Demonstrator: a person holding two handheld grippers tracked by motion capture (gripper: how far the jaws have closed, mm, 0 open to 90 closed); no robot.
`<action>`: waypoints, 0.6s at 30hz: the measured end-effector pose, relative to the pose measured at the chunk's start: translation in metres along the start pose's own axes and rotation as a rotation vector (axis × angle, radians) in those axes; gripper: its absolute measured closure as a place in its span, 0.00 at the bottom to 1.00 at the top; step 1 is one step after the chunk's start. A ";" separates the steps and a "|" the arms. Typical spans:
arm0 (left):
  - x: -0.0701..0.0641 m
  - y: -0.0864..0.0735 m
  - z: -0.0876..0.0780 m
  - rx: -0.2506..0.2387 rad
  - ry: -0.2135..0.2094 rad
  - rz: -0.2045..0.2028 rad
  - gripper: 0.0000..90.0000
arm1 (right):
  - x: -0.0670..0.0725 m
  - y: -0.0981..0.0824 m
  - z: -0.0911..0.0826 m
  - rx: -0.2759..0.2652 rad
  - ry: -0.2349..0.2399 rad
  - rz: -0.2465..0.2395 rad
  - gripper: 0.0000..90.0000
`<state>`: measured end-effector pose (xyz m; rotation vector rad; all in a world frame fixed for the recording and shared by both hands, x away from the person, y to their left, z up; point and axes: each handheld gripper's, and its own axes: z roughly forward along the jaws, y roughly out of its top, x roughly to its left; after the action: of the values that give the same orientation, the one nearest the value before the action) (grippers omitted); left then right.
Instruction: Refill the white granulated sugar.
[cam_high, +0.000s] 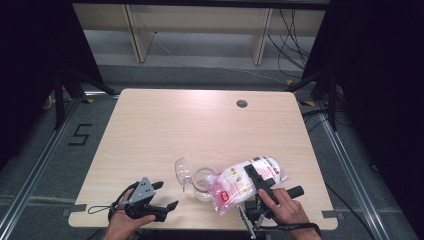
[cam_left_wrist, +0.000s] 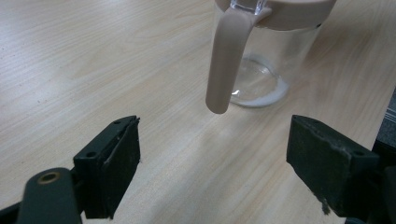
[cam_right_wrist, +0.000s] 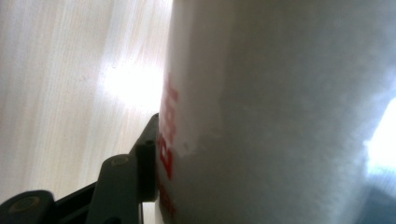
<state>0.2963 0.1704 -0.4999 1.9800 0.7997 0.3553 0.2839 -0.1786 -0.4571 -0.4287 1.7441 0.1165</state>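
Observation:
A clear plastic bag of white powder (cam_high: 235, 184) with red print is tilted toward a clear jar (cam_high: 202, 184), and my right gripper (cam_high: 256, 176) is shut on it. In the right gripper view the bag (cam_right_wrist: 280, 112) looms close, with one black pad (cam_right_wrist: 147, 154) pressed on its side and the other hidden. The jar's clear hinged lid (cam_high: 182, 171) stands open to its left. My left gripper (cam_high: 167, 196) rests open near the table's front left. In its own view, the left gripper (cam_left_wrist: 219, 163) faces the jar (cam_left_wrist: 271, 56) and its beige handle (cam_left_wrist: 228, 60). A little white powder (cam_left_wrist: 273, 97) lies on the jar's bottom.
The light wooden table (cam_high: 200, 125) has a round cable hole (cam_high: 242, 103) at the back right. Its front edge runs just below both hands. Black curtains, metal floor rails and wooden furniture legs surround the table.

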 end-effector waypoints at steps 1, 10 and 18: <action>0.000 0.000 0.000 -0.001 0.000 0.001 0.19 | 0.000 0.000 0.000 0.009 0.000 -0.002 0.53; 0.000 0.000 0.000 0.003 0.006 0.005 0.19 | -0.002 0.002 -0.001 0.015 -0.014 -0.052 0.53; 0.001 0.000 0.000 0.011 0.010 0.010 0.18 | 0.000 0.001 -0.002 0.027 -0.021 -0.034 0.53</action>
<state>0.2967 0.1710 -0.4996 1.9943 0.7997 0.3685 0.2819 -0.1777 -0.4566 -0.4360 1.7147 0.0730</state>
